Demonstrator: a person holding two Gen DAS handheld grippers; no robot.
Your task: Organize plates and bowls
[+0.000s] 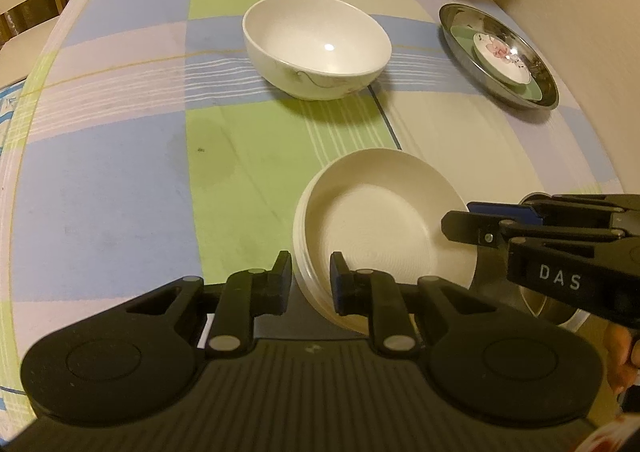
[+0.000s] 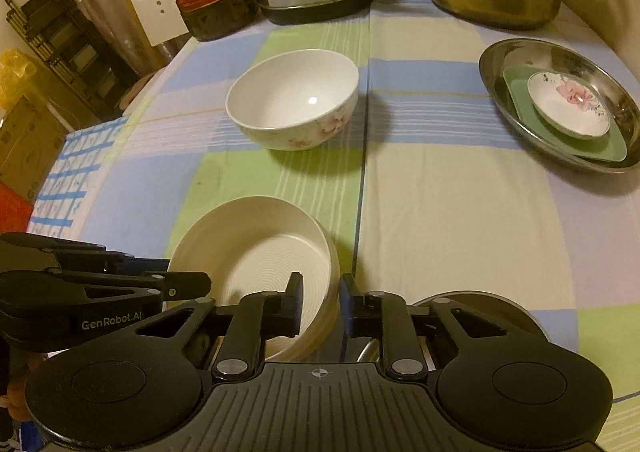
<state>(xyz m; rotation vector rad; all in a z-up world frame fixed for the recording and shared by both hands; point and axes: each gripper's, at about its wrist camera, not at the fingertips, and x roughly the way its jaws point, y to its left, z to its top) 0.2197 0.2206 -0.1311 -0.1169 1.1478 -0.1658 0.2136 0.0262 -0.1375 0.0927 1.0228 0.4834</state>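
Left gripper (image 1: 310, 274) and right gripper (image 2: 320, 294) each had jaws clenched on opposite rims of the cream ribbed plate (image 1: 384, 236), near edge of the surface (image 2: 440, 212). White floral bowl (image 2: 294, 102) stood at 12 o'clock; steel tray (image 2: 516, 52) holding a green plate (image 2: 600, 150) and floral saucer (image 2: 568, 104) at 2 o'clock.

Both grippers are matte black with ribbed bodies, silver pivot screws, blue-padded fingers (image 1: 340, 284).
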